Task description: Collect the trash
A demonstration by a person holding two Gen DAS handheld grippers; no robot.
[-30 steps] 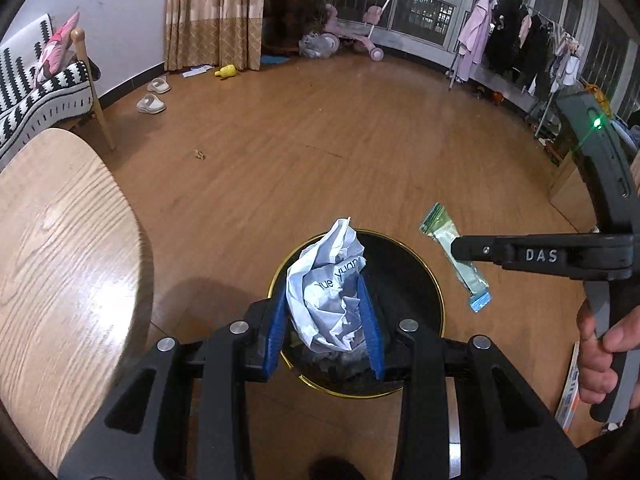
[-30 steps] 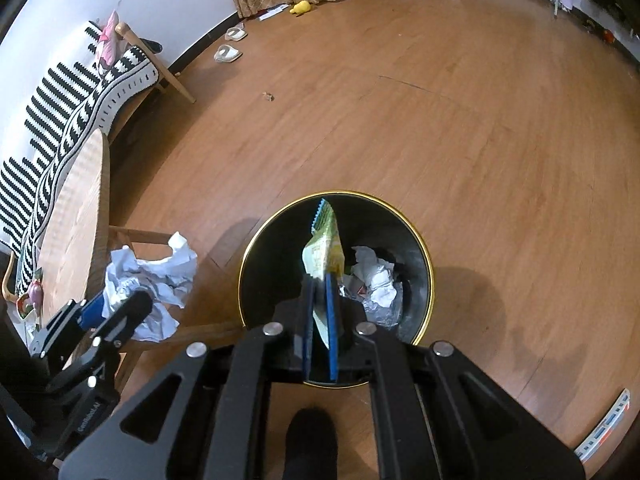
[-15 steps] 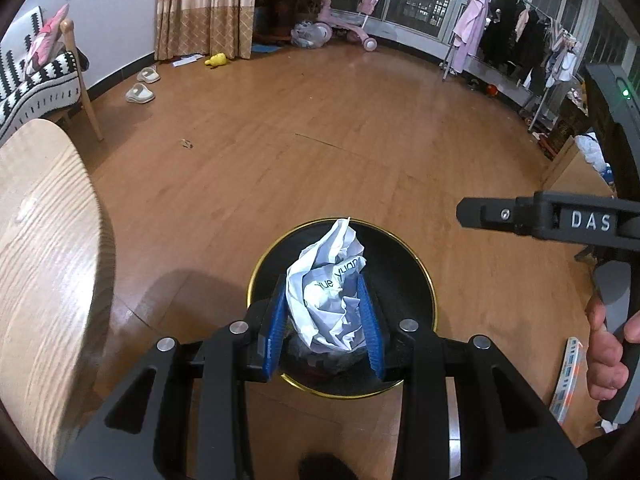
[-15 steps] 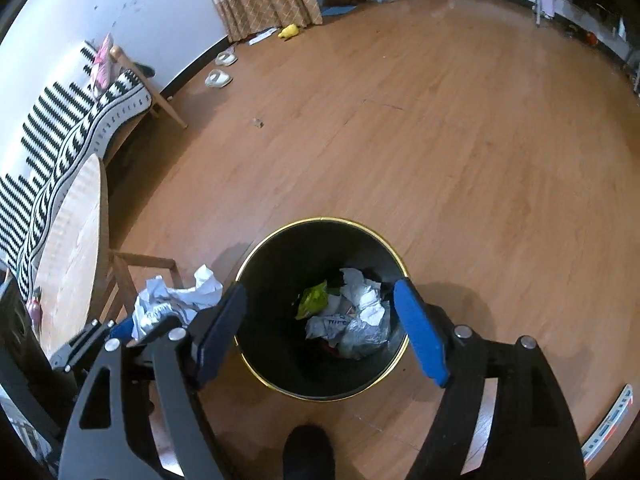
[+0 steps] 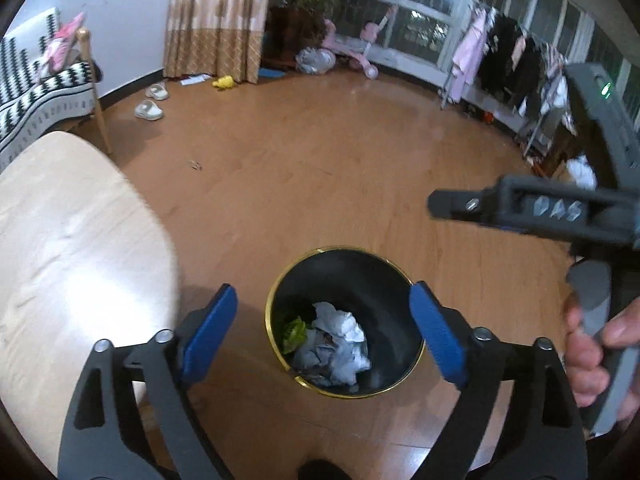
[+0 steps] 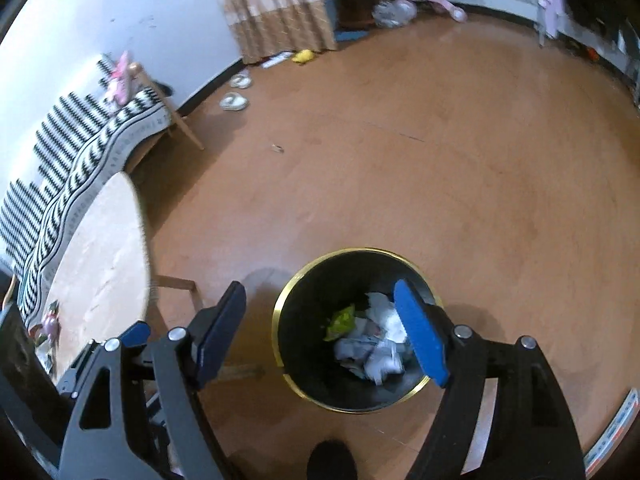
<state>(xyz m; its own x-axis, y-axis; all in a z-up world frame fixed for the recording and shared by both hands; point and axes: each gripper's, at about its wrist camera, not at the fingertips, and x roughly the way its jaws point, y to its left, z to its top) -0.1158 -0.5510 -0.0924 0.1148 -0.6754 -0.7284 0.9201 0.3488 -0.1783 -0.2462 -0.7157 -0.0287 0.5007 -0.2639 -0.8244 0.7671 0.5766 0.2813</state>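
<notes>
A black bin with a gold rim [image 5: 280, 292] stands on the wood floor, seen from above in both wrist views. Inside it lie crumpled white paper [image 5: 340, 344] and a green wrapper [image 5: 295, 334]. My left gripper [image 5: 323, 288] hangs over the bin, its blue jaws opening wide with nothing between them. The right gripper [image 6: 320, 286] is open and empty above the same bin [image 6: 277, 320], where the paper [image 6: 384, 344] and the wrapper [image 6: 342, 318] show. A hand [image 5: 588, 344] grips the right gripper's handle at the right edge.
A round light-wood table [image 5: 60, 240] is close on the left, with a black-and-white striped seat [image 6: 80, 148] behind it. Slippers [image 5: 150, 108] lie by the wall. A clothes rack [image 5: 500, 60] stands far right. A flat packet [image 6: 612, 432] lies on the floor at bottom right.
The right jaws opened first and the green wrapper fell into the bin. Then the left jaws opened and the crumpled paper dropped in. Both grippers rose, so the bin looks smaller.
</notes>
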